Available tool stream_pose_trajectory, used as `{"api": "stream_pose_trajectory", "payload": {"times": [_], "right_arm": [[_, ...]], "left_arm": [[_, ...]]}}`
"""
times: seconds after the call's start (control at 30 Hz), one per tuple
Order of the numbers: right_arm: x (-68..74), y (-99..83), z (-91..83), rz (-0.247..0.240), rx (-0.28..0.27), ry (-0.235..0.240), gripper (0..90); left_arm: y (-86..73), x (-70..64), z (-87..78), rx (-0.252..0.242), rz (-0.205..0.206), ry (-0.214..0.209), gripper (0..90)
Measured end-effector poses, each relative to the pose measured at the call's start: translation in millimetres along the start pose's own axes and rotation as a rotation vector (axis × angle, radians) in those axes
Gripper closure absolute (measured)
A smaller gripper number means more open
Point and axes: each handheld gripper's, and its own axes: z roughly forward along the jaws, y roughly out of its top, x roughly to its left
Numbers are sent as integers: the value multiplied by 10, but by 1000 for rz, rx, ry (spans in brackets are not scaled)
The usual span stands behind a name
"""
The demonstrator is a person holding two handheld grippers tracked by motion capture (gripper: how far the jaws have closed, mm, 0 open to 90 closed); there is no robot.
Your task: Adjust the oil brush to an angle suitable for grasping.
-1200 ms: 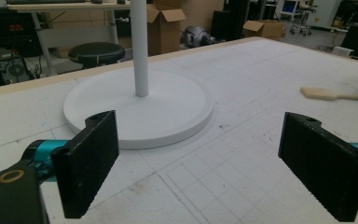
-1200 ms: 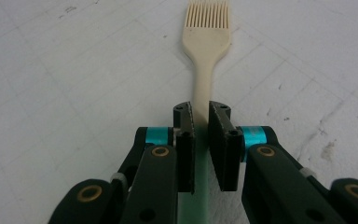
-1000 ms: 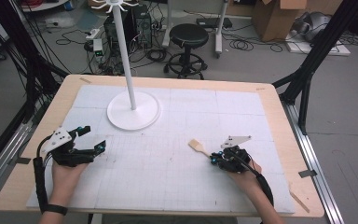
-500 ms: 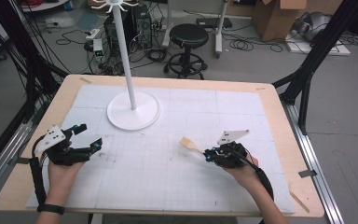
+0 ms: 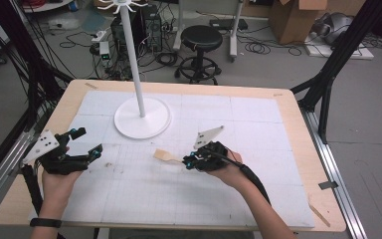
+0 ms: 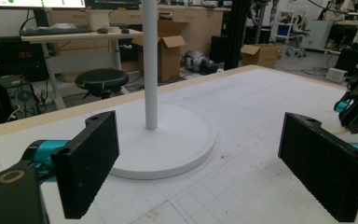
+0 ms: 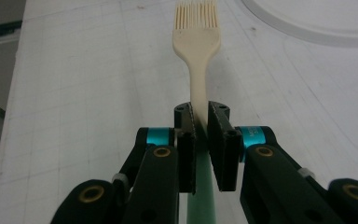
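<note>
right tongs clamped on brush, left tongs wide apart, unladen

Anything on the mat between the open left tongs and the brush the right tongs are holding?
Nothing: in the high view the stretch of white mat between the left tongs and the brush is bare, apart from faint smudges.

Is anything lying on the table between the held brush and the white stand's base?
Nothing visible. The right gripper holds the brush by its handle, and the bare mat runs clear from its bristles to the stand base.
</note>
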Motion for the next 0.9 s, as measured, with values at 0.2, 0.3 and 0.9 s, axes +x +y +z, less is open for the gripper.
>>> {"api": "stream_pose_trajectory", "payload": {"times": [0.2,0.3,0.9], "right_arm": [[61,273,280,-75,15,70,826],[75,403,411,-100,26,100,826],[256,690,1083,-180,90,194,825]], "left_arm": [[26,1,-20,-19,-3,-7,129],[32,-13,-24,-21,-2,-14,129],[36,-57,-32,-14,11,-30,129]]}}
